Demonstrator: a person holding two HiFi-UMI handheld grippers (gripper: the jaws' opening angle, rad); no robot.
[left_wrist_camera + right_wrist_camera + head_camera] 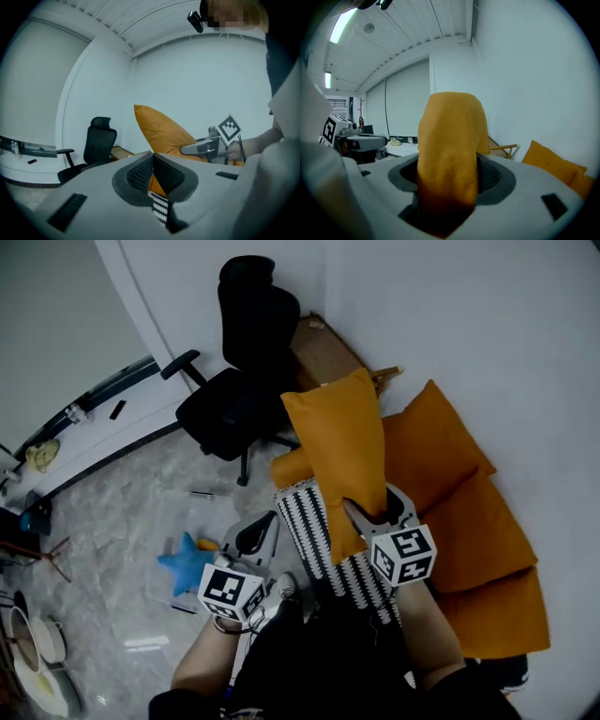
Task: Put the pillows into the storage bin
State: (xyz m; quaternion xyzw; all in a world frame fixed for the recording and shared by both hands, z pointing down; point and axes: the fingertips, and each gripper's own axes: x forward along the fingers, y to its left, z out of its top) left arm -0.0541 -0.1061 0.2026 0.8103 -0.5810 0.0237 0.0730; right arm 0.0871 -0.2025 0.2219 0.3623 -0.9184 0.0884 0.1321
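We see the right tongs (364, 512) clamped on the lower end of an orange pillow (339, 442). In the right gripper view the cloth bulges up between the two pads and fills the gap. The pillow stands upright in the air, its top corner toward the wall. Its gripped end is just above the storage bin (314, 531), a soft bin in a black-and-white zigzag print that lies close in front of the person.

The left tongs (270, 521) are closed together at the bin's left edge. In the left gripper view a strip of the striped fabric sits in the slot between the pads, so we read them as pinched on the bin's rim. Beyond them in that view, the held pillow rises at a slant, with the other gripper below and to its right.

Three more orange pillows (473, 521) lean in a row against the white wall on the right — none of them is in the bin. A black office chair (239, 395) stands further back on the pale marbled floor (122, 502), with a brown wooden piece (323, 352) behind it. A blue star-shaped toy (186, 563) lies on the floor left of the left gripper.
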